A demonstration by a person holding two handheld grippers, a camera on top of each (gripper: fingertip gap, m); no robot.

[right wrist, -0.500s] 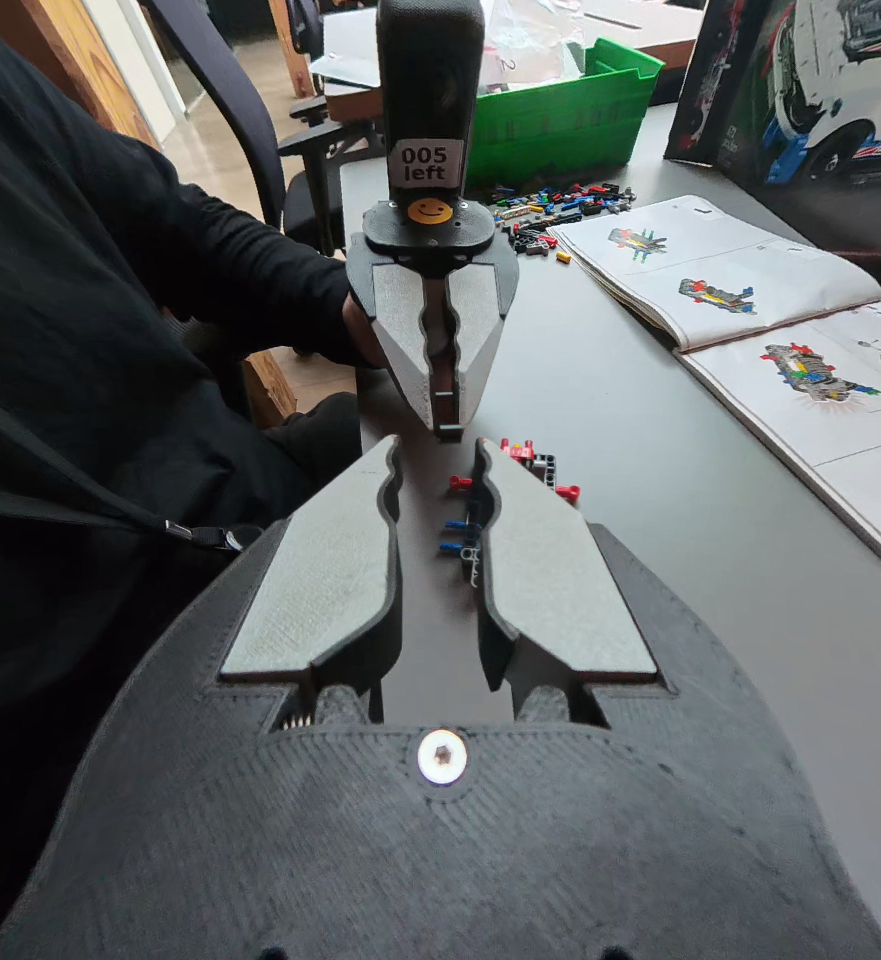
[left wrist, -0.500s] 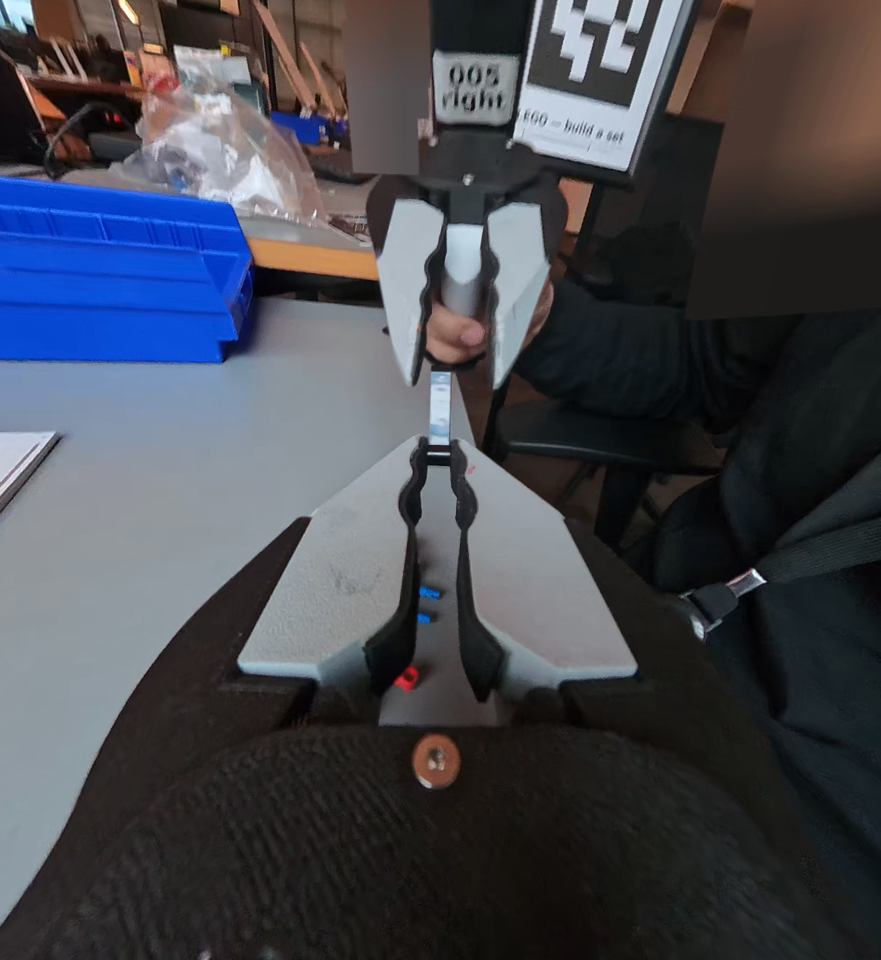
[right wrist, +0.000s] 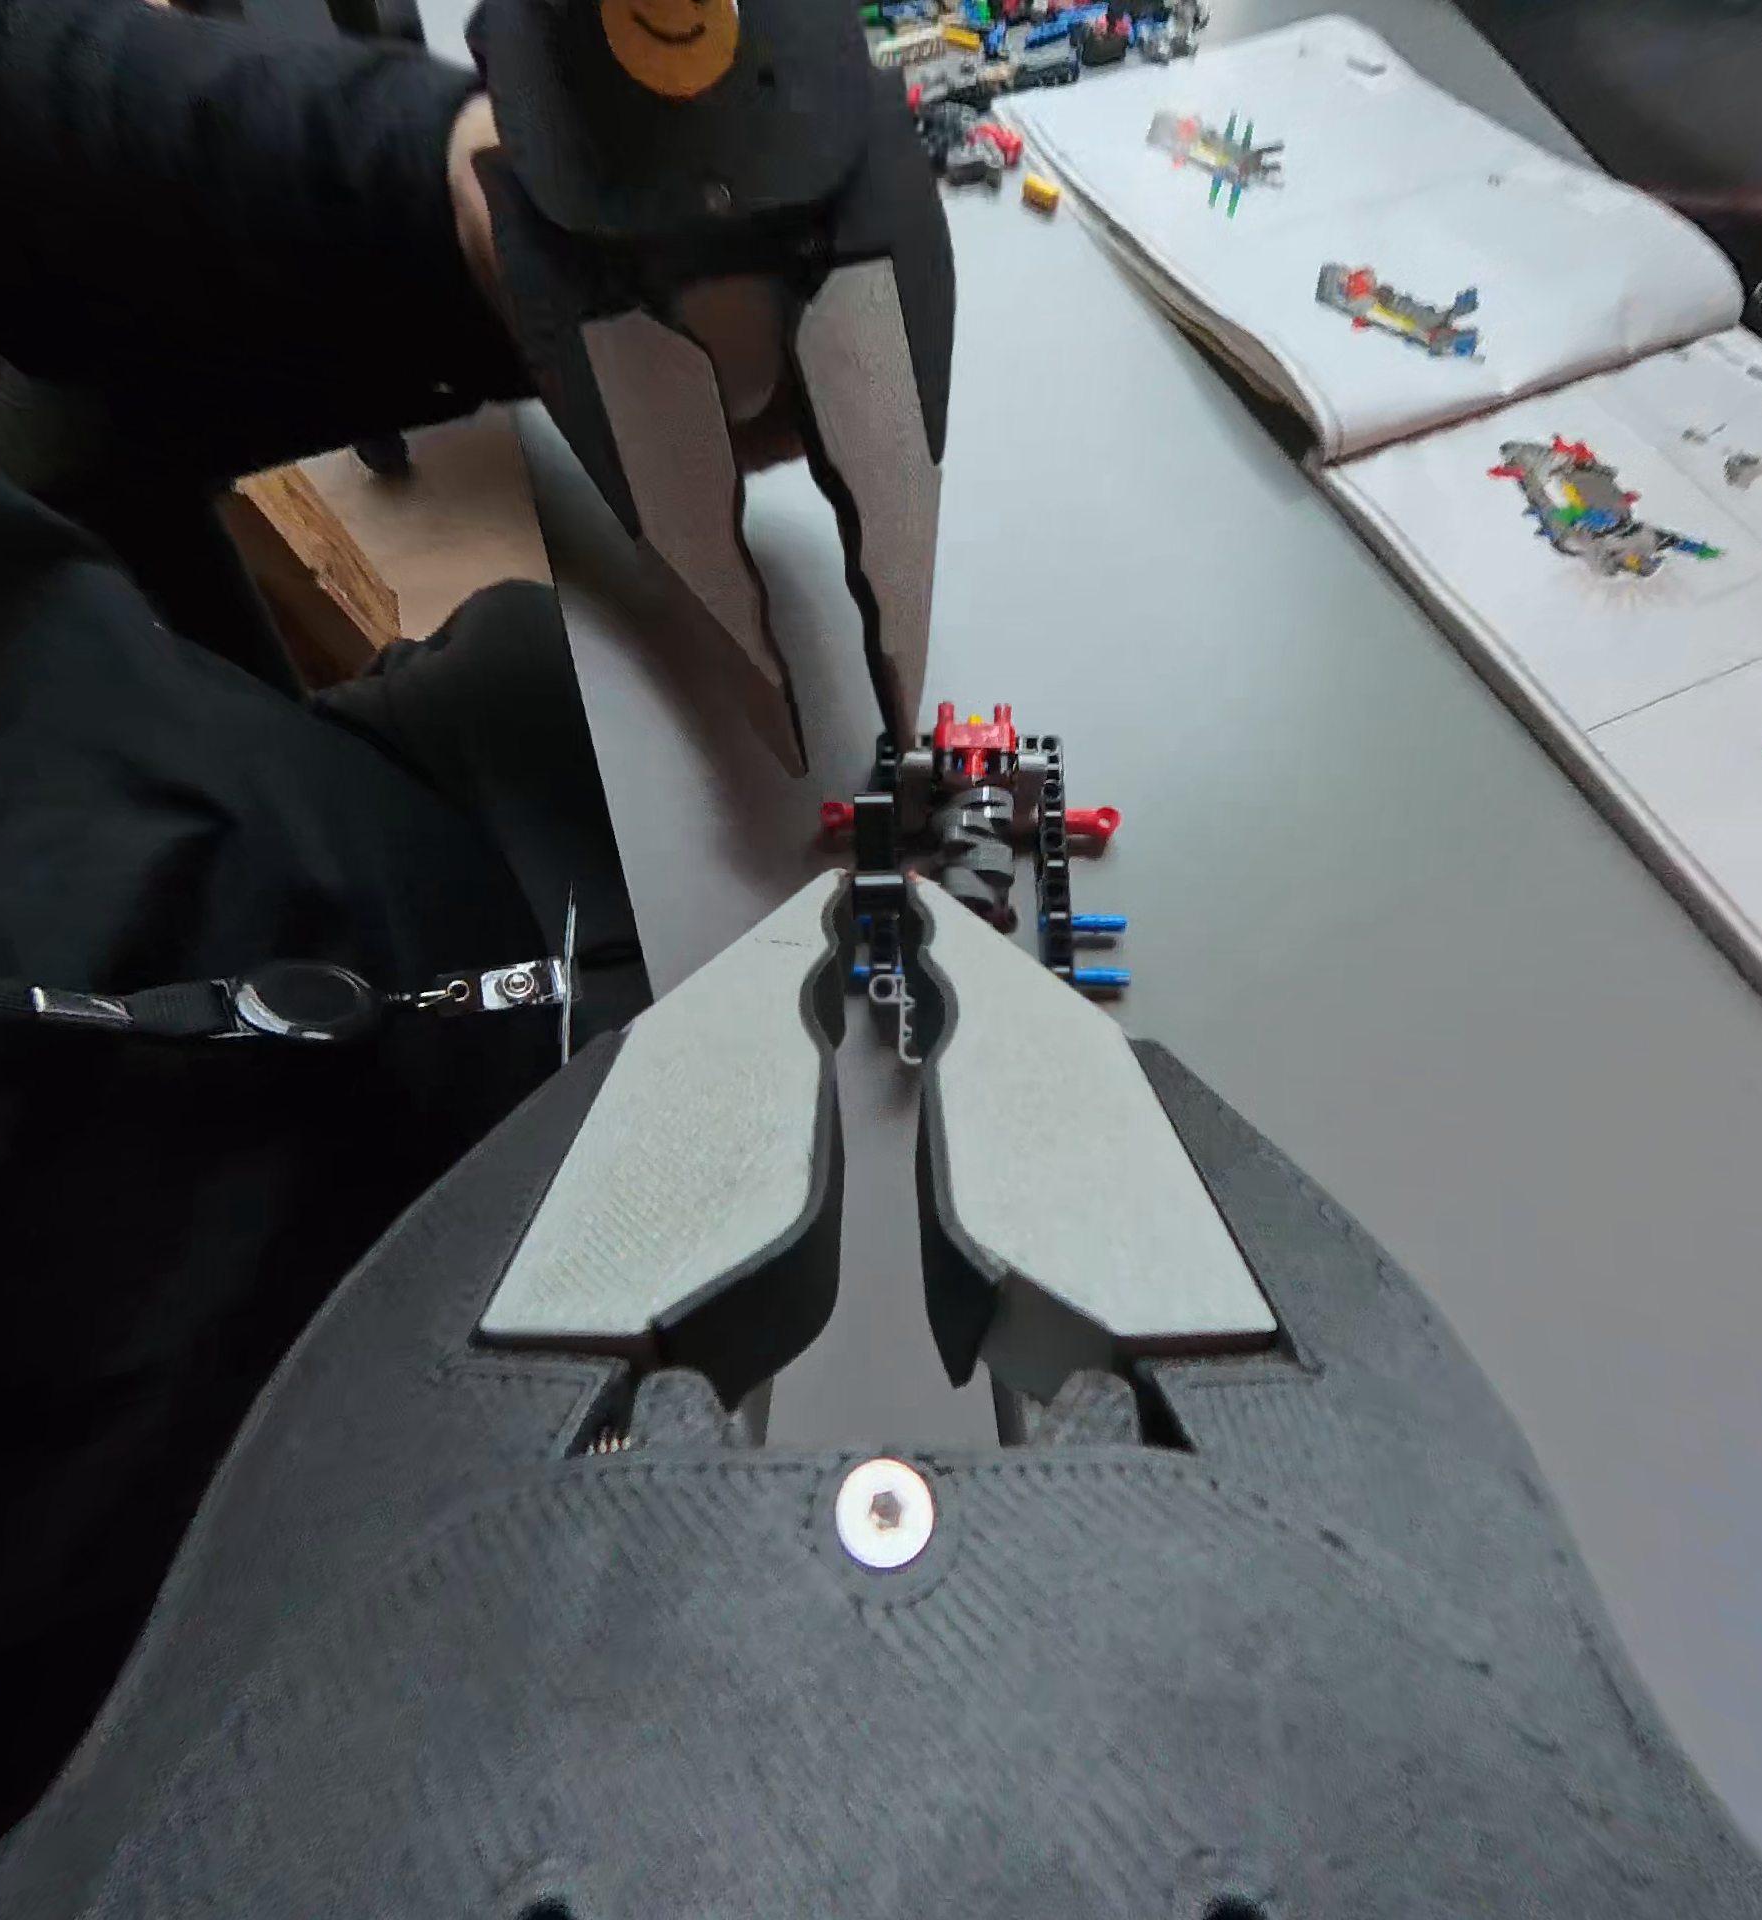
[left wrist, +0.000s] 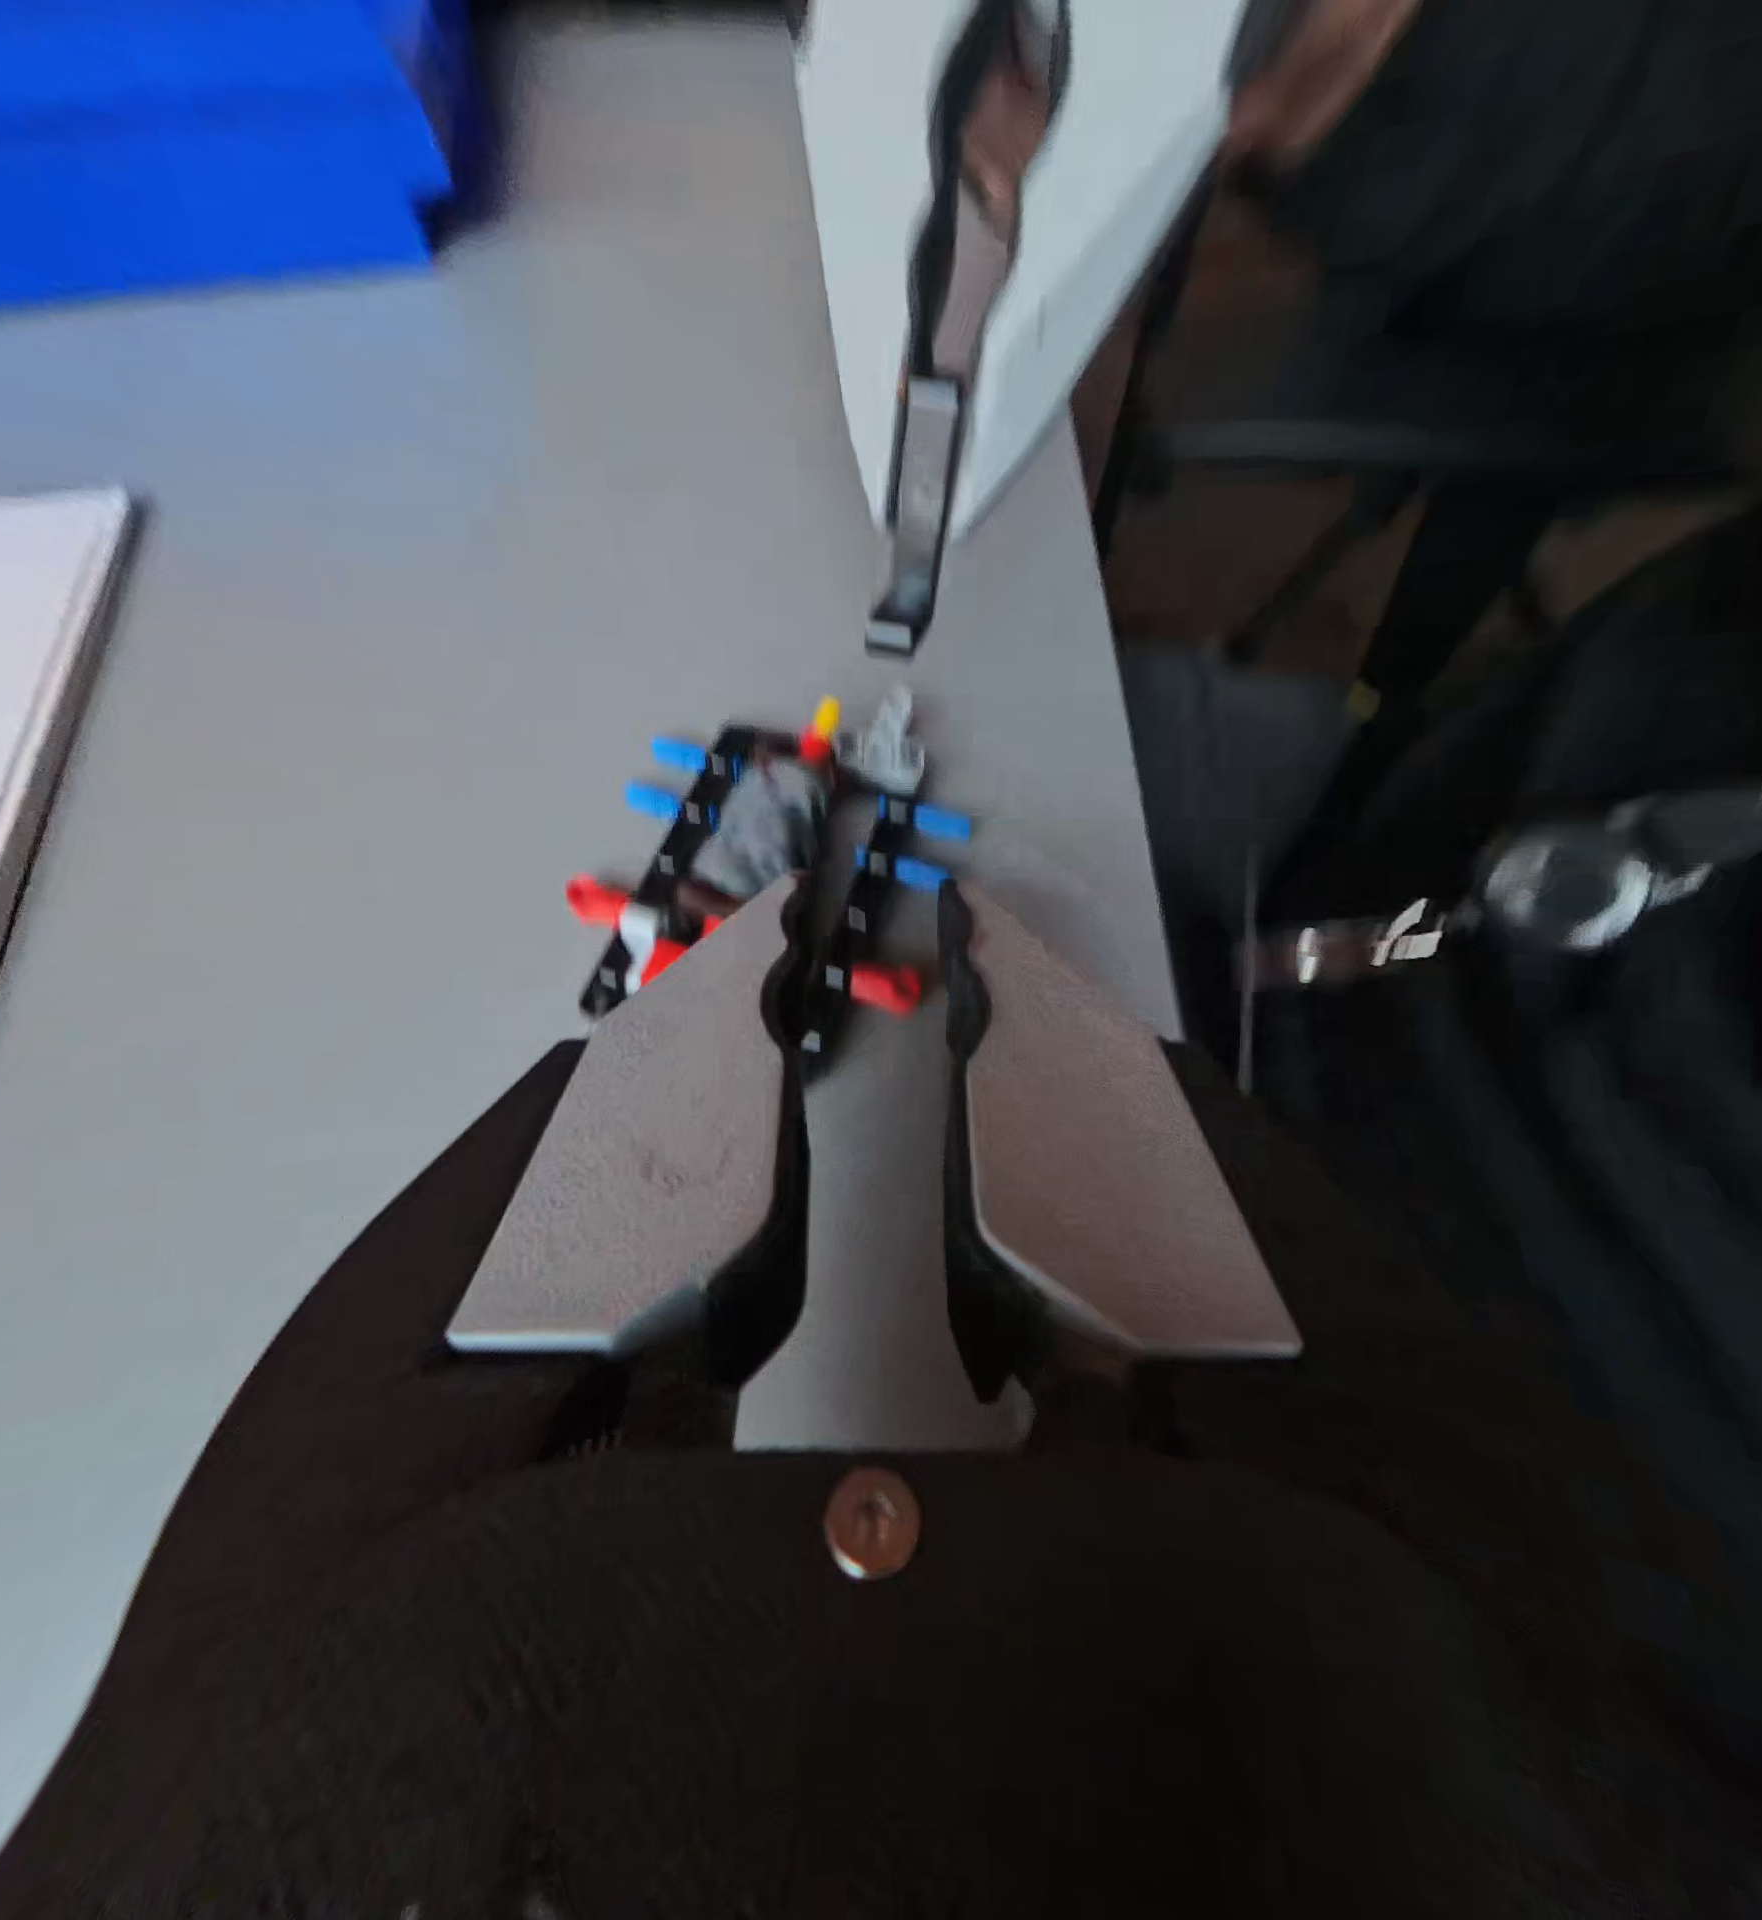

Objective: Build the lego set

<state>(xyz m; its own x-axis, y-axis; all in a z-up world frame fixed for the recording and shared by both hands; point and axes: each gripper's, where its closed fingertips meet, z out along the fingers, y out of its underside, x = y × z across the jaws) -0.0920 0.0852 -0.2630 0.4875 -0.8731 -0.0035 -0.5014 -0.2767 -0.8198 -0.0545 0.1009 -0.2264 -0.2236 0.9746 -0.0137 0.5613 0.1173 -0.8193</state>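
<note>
A part-built lego assembly (left wrist: pixel 752 831) lies on the grey table: a black beam frame with a dark grey gear in the middle and red and blue pins. It also shows in the right wrist view (right wrist: pixel 981 821). My left gripper (left wrist: pixel 869 899) is open, low over the assembly, with its jaws either side of one black side beam. My right gripper (right wrist: pixel 877 881) is shut on a narrow black beam (right wrist: pixel 875 831) and holds it upright just above the assembly's near end. The left wrist view is blurred; it shows the right gripper (left wrist: pixel 918 488) coming down from above with the beam (left wrist: pixel 908 561).
An open instruction booklet (right wrist: pixel 1376 260) lies to the right, with a pile of loose bricks (right wrist: pixel 1012 52) behind it. A blue bin (left wrist: pixel 160 135) stands at the back left. The table edge and the person's dark clothing with a lanyard clip (right wrist: pixel 305 1003) are close by.
The narrow beam has passed from my left gripper to my right one. The left has opened and the right has shut. Both have come down close to the assembly.
</note>
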